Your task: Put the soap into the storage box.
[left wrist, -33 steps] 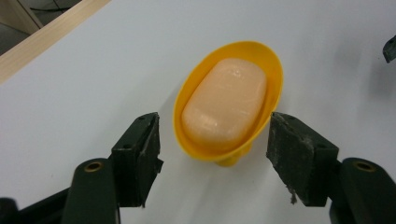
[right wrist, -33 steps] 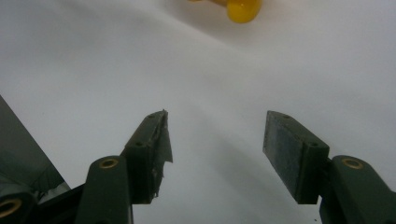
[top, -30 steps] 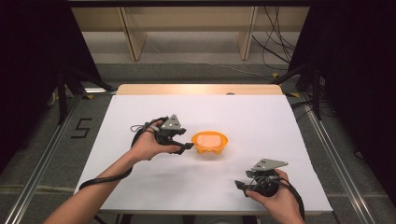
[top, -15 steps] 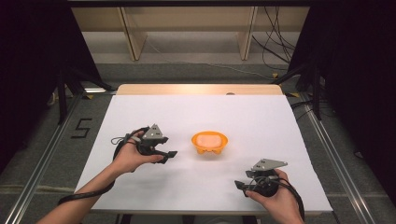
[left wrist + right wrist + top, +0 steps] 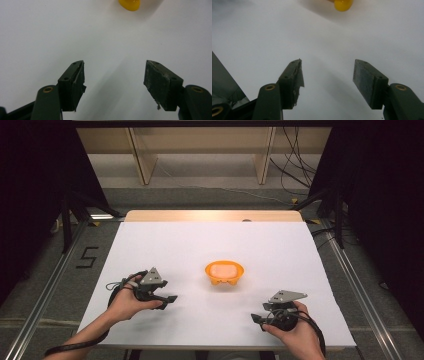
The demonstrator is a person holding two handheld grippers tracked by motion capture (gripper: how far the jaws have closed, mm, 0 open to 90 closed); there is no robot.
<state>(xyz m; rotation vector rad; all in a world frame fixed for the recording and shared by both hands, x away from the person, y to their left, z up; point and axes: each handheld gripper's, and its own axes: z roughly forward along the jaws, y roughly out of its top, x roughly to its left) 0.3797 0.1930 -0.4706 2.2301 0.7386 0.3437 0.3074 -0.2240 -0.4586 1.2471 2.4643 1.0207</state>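
High view: bowl (image 5: 224, 272) mid-desk (image 5: 300, 270); left gripper (image 5: 159, 294) and right gripper (image 5: 264, 316) empty, fingers apart; a careless sweep could tip it.

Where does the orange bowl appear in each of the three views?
High view: the orange bowl sits mid-table, between the two grippers.
Left gripper view: its edge shows at the top, right of centre, beyond the open jaws.
Right gripper view: an edge at the top, right of centre.
Shared landmark: the white tabletop.
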